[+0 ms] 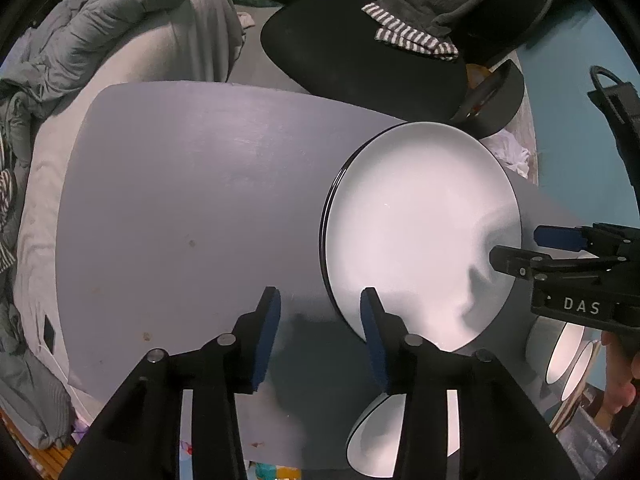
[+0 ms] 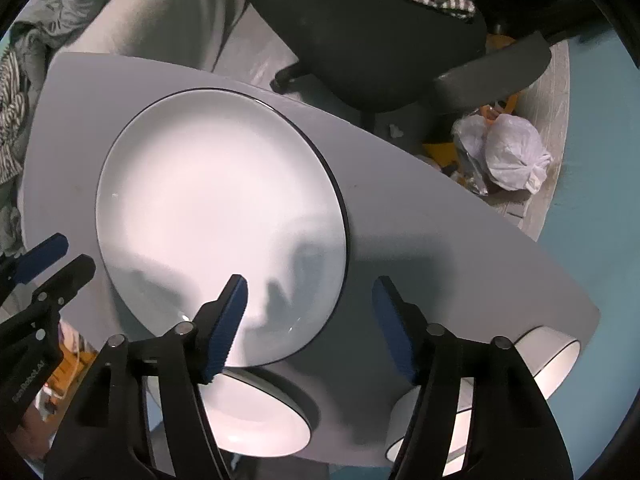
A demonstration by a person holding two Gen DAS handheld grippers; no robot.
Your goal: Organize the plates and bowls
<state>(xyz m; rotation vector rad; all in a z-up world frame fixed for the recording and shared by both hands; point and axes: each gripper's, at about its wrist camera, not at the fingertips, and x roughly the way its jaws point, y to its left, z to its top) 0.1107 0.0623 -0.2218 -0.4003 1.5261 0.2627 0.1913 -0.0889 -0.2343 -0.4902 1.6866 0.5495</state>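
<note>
A stack of white plates with black rims point(image 1: 420, 232) point(image 2: 220, 216) lies on the grey table point(image 1: 180, 208). My left gripper point(image 1: 320, 336) hangs open over the stack's lower left edge; one pad overlaps the rim and only table shows between the pads. My right gripper point(image 2: 310, 320) is open above the stack's right rim, its pads not touching it. Each gripper shows in the other's view, the right gripper point(image 1: 528, 248) and the left gripper point(image 2: 60, 264). One white bowl point(image 2: 260, 420) point(image 1: 384, 440) sits at the near table edge. Two more bowls point(image 2: 556, 360) point(image 1: 568, 356) stand at the right corner.
A black office chair point(image 1: 360, 52) with a striped cloth point(image 1: 412, 36) stands behind the table. A bed with grey covers point(image 1: 120, 40) lies to the left. A white plastic bag point(image 2: 512, 156) sits on the floor at the right. A hand point(image 1: 616, 380) holds the right gripper.
</note>
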